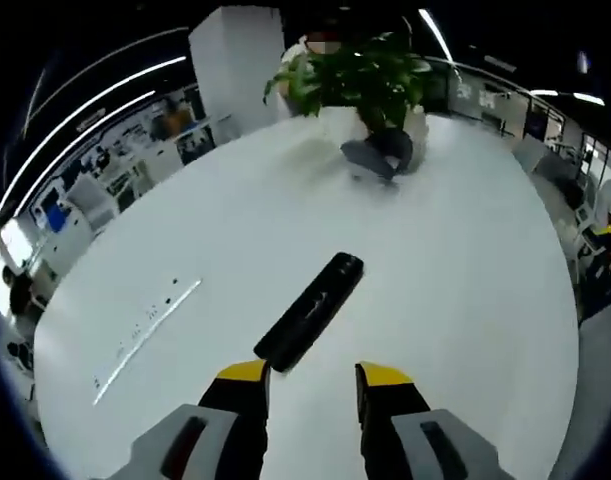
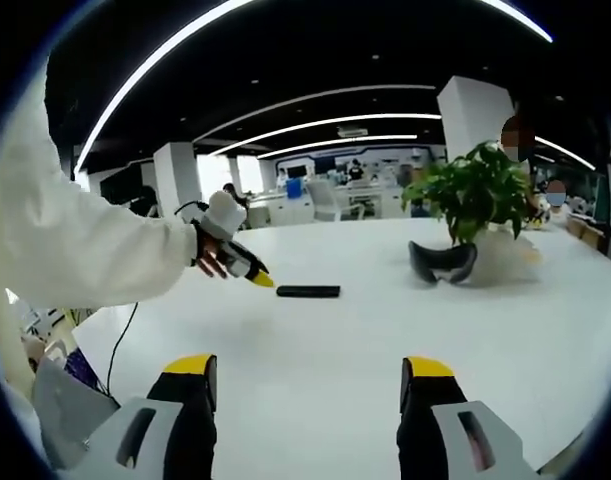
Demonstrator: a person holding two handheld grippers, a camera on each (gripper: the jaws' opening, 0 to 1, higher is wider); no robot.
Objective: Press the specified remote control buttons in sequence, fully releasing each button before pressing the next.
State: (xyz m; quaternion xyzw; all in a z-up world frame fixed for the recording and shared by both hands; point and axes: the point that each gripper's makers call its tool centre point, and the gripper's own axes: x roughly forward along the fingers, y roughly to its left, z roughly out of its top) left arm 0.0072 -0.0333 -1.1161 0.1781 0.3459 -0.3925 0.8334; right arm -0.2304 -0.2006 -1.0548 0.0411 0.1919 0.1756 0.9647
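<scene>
A black remote control (image 1: 310, 310) lies flat on the white table (image 1: 465, 260), slanting up to the right. My left gripper (image 1: 313, 378) hovers just before its near end, open, with yellow-tipped jaws on either side of that end. In the right gripper view the remote (image 2: 307, 291) is a small dark bar at mid-table. There the left gripper (image 2: 247, 268) comes in from the left, held by a hand in a white sleeve, its yellow tip close to the remote's left end. My right gripper (image 2: 307, 372) stands open, well back from the remote, nothing between its jaws.
A potted green plant (image 1: 370, 70) stands at the far side of the table, with a dark grey headset-like object (image 1: 380, 158) beside it; both the plant (image 2: 480, 190) and the headset (image 2: 442, 261) appear right of the remote. A cable (image 2: 120, 345) hangs at the left. Office desks lie beyond.
</scene>
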